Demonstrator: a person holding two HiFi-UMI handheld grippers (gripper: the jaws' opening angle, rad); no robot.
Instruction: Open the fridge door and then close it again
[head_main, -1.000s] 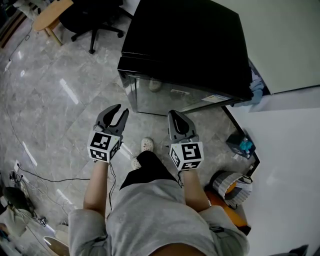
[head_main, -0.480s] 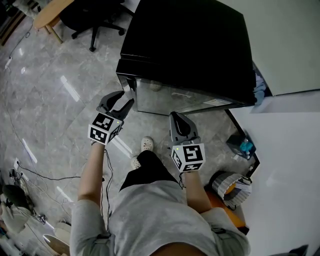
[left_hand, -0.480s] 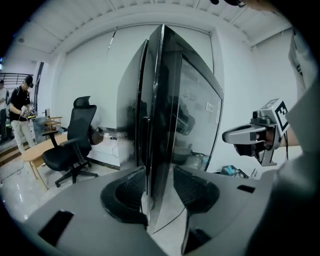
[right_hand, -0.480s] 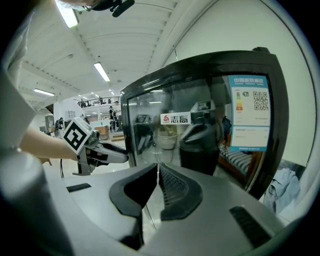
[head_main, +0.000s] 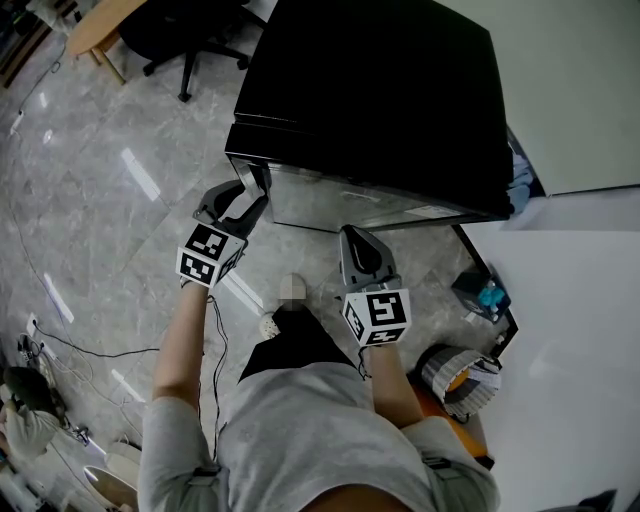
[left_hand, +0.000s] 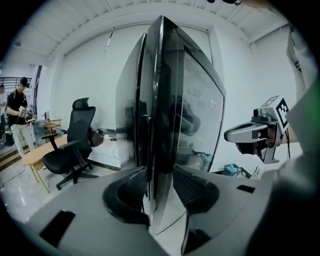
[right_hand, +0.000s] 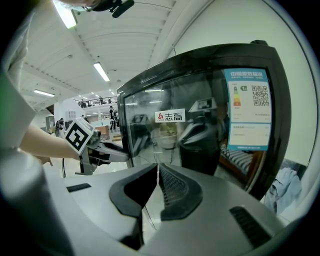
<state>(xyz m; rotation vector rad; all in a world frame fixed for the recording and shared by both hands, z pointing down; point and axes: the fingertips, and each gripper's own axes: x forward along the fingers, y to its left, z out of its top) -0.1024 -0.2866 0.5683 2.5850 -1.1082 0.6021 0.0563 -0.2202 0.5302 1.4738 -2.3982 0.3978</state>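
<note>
Where the head view looks down, the left gripper (head_main: 244, 192) is seen at the black fridge's (head_main: 370, 90) front left corner, and the right gripper (head_main: 353, 238) is held just before its glass door (head_main: 340, 200). In the left gripper view, the jaws, just opened wide, are placed either side of the door's edge (left_hand: 160, 100). In the right gripper view, the jaws are closed together, with nothing between them.

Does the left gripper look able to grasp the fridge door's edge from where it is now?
Probably yes: the left gripper has just opened its fingers, which straddle the free edge of the black glass-fronted fridge door, with nothing else between them.
</note>
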